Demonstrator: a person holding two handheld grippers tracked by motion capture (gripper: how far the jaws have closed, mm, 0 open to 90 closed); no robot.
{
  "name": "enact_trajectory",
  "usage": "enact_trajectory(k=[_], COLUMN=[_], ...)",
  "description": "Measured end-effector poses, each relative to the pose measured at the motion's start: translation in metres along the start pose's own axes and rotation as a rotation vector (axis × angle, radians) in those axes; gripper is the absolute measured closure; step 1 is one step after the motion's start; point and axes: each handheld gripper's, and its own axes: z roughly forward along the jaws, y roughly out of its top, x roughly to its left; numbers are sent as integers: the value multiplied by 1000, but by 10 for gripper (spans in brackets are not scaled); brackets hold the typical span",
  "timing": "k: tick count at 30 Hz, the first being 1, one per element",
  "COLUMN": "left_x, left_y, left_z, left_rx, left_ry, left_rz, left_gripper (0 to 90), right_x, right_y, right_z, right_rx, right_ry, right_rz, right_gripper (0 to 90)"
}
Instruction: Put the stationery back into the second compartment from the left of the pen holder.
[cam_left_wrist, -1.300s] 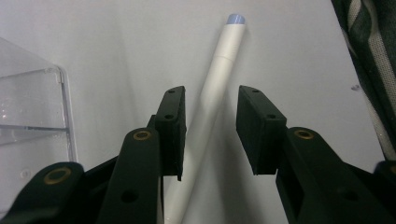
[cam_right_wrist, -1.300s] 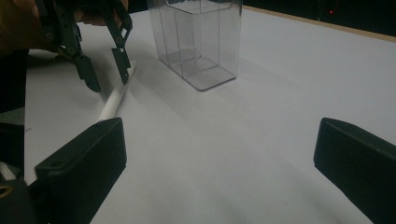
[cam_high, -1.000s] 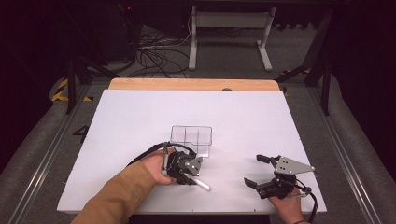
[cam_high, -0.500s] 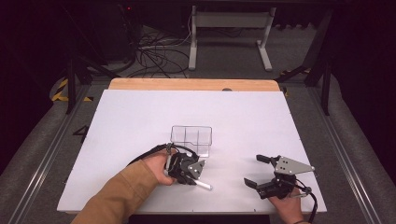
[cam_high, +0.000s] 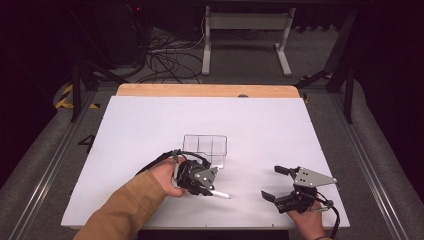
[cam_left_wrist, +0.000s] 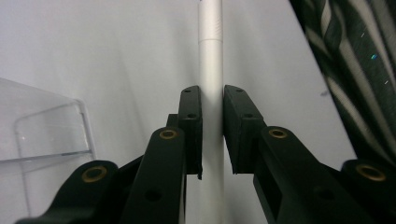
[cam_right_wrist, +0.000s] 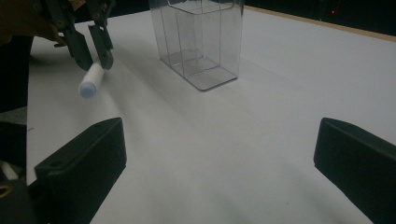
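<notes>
High view first, from the near edge of the white table (cam_high: 150, 120): two forearms come in from the bottom, each hand carrying a black two-jaw gripper. Nearest, at the lower right, the right gripper (cam_high: 273, 183) rests by the front edge of the table, its jaws spread wide apart with nothing between them; a grey three-cornered plate sits on top of it. A little farther in and to the left, a hand in a tan sleeve (cam_high: 120, 210) holds the left gripper (cam_high: 212, 190), whose jaws have just been closing and now pinch a slim white pen (cam_high: 221, 194). The pen sticks out to the right of the jaws, close above the table. Just beyond that gripper stands a clear plastic box (cam_high: 205, 148), divided into compartments, upright and near the middle of the table. Behind the white surface runs a strip of bare wood, then a dark floor with cables. Left gripper view: the two black pads press against either side of the pen (cam_left_wrist: 211, 70), which runs straight up between them, with a corner of the clear box (cam_left_wrist: 46, 135) at the left. Right gripper view: its own jaws stand far apart at the bottom corners; beyond them the left gripper (cam_right_wrist: 93, 44) holds the pen (cam_right_wrist: 91, 80) tilted down, and the clear box (cam_right_wrist: 198, 39) stands farther back.
</notes>
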Motion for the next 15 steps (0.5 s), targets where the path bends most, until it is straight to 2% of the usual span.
enact_trajectory(k=[4,8,15], left_x=[0,-1,-2], left_y=[0,0,-1], left_z=[-12,-21,-35], left_rx=[-64,-108,-219], left_ry=[26,34,74], left_rz=[-34,-47,-82], left_gripper=[784,784,784], right_x=[0,0,0], right_y=[0,0,0], right_z=[0,0,0], right_rx=[-1,0,-1], right_ry=[-2,-4,-5], right_rz=[0,0,1], right_gripper=[27,27,27])
